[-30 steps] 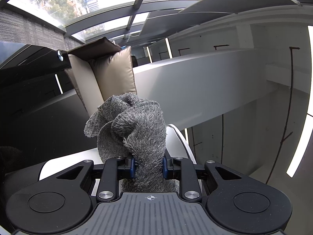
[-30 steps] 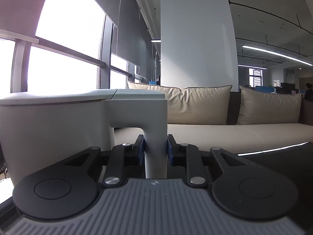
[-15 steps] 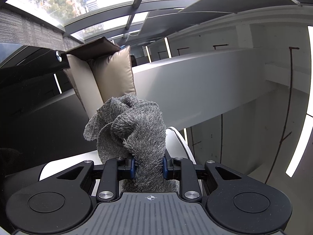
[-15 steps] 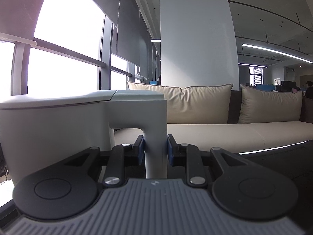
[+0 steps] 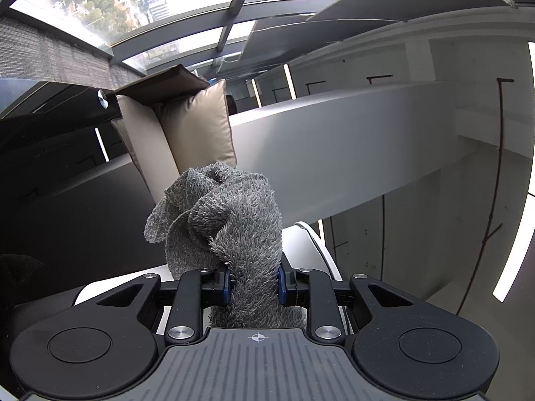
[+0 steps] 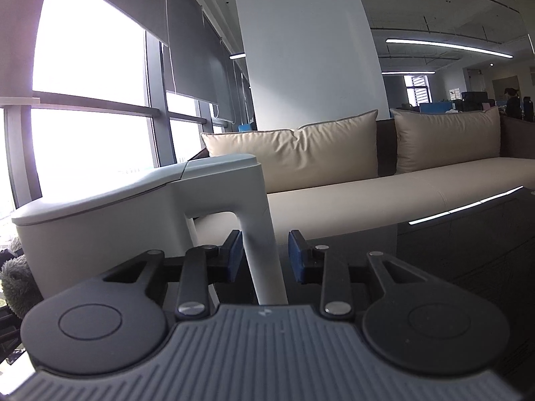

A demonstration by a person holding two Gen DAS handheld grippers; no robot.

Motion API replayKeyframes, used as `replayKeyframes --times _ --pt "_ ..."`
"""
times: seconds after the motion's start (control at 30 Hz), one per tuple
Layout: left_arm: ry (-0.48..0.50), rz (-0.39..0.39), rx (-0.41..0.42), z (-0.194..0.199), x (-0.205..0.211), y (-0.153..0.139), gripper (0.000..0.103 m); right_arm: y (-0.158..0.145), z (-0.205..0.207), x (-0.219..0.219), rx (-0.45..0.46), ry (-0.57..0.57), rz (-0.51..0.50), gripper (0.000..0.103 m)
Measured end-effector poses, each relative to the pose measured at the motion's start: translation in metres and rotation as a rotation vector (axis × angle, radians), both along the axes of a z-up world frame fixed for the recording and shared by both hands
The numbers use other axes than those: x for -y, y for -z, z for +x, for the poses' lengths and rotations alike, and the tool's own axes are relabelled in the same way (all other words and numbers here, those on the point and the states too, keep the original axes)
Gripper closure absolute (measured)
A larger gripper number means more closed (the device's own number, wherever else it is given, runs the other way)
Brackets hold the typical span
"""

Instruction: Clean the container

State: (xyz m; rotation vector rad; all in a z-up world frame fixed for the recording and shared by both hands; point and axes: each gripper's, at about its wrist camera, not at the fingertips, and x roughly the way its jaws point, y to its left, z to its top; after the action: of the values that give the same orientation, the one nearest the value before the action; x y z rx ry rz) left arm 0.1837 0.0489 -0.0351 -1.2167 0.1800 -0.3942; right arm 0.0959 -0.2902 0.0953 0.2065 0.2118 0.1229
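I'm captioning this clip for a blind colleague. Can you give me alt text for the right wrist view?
The right claw stands open around the vertical handle of a white lidded container, its blue pads apart from the handle on both sides. Behind are a cream sofa with two cushions, a white pillar and bright windows with half-lowered blinds.

A cloth point(image 5: 234, 227) is gripped between the jaws of the left gripper point(image 5: 253, 282), with the container point(image 5: 311, 254) just behind it. The container's handle point(image 6: 257, 227) is flanked, untouched, by the parted jaws of the right gripper point(image 6: 265, 255). A sofa point(image 6: 384, 197) with two cushions point(image 6: 294, 157) is seen behind the container, and a pillar point(image 6: 307, 50) behind the sofa.
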Motion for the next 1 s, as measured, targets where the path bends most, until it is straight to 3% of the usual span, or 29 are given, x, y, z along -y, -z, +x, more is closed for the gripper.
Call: replayKeyframes --times 0.1,0.7,1.0 --pt "0.001 -0.001 -0.001 -0.002 0.0 -0.001 0.081 0.004 0.005 -0.001 -0.002 -0.017 0.008 0.077" --pt "0.019 0.019 -0.01 -0.013 0.014 0.01 0.081 0.008 0.028 0.018 -0.005 -0.084 0.12 0.076" --pt "-0.04 -0.059 -0.175 -0.013 0.009 0.054 0.081 -0.001 0.021 0.026 -0.016 -0.088 0.226 0.077"
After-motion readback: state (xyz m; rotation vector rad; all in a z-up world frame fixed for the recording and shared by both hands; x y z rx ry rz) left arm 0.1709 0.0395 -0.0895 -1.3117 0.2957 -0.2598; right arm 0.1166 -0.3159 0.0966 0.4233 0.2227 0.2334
